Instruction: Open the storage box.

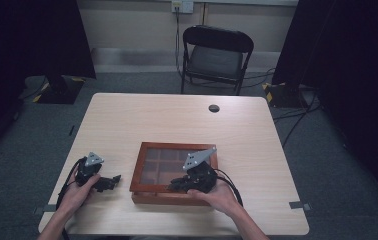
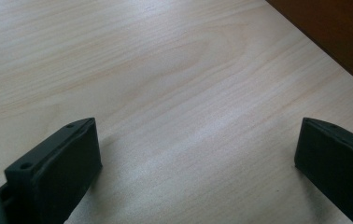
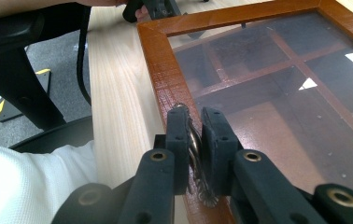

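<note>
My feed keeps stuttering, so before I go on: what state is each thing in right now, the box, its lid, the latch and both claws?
Wooden box: on the table, upright, compartments look empty.
Glass lid: down, closed on the box.
Metal latch: at the lid's front edge, pinched between the right claw's jaws.
Right claw: shut on the latch.
Left claw: open, nothing between its jaws, low over the bare table.
Folding chair: unfolded, unoccupied.

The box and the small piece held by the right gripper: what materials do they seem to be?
Box: reddish-brown wood frame, visible grain, probably varnished; lid pane looks like tinted glass or plastic, it reflects lights. Small piece: likely metal, silvery and shiny, with a toothed edge.
</note>
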`<state>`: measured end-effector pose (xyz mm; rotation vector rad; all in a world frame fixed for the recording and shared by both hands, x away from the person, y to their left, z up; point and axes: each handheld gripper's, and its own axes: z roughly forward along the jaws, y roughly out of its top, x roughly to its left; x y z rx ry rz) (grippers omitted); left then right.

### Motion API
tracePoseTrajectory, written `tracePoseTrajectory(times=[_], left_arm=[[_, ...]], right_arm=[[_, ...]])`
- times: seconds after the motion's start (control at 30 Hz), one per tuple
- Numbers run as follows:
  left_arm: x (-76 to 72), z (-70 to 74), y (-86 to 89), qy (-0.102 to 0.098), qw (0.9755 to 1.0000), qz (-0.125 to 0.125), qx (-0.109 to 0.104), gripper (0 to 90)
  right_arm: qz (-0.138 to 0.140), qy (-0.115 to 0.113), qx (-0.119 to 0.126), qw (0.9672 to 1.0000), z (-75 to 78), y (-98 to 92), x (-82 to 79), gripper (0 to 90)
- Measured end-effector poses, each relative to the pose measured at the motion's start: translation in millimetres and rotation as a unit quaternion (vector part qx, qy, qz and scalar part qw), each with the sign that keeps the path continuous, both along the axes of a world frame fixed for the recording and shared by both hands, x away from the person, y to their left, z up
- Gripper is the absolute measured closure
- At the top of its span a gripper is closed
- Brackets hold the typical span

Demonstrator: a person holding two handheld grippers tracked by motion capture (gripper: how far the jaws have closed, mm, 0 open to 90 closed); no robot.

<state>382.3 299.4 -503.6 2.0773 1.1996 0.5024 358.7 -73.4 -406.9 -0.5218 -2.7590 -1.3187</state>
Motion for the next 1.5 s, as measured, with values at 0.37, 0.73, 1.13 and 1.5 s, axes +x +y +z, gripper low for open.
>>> tracePoseTrajectory(times=[0.37, 0.73, 1.13, 1.5], left_arm=[[0.0, 0.1, 0.1, 0.000, 1.0000, 0.000, 0.001, 0.0], [0.0, 0.1, 0.1, 0.000, 1.0000, 0.000, 0.001, 0.0], [0.0, 0.1, 0.1, -0.001, 1.0000, 0.000, 0.002, 0.0], [0.0, 0.0, 0.1, 0.000, 1.0000, 0.000, 0.001, 0.0]], right_arm=[[-0.001, -0.001, 0.001, 1.0000, 7.9, 0.0, 2.4, 82.2], [-0.004, -0.007, 0.010, 0.9999, 21.0, -0.6, 5.5, 82.2], [-0.005, -0.012, 0.010, 0.9999, 32.0, -0.2, 9.2, 82.2], [-0.006, -0.014, 0.005, 0.9999, 41.3, 0.3, 13.1, 82.3]])
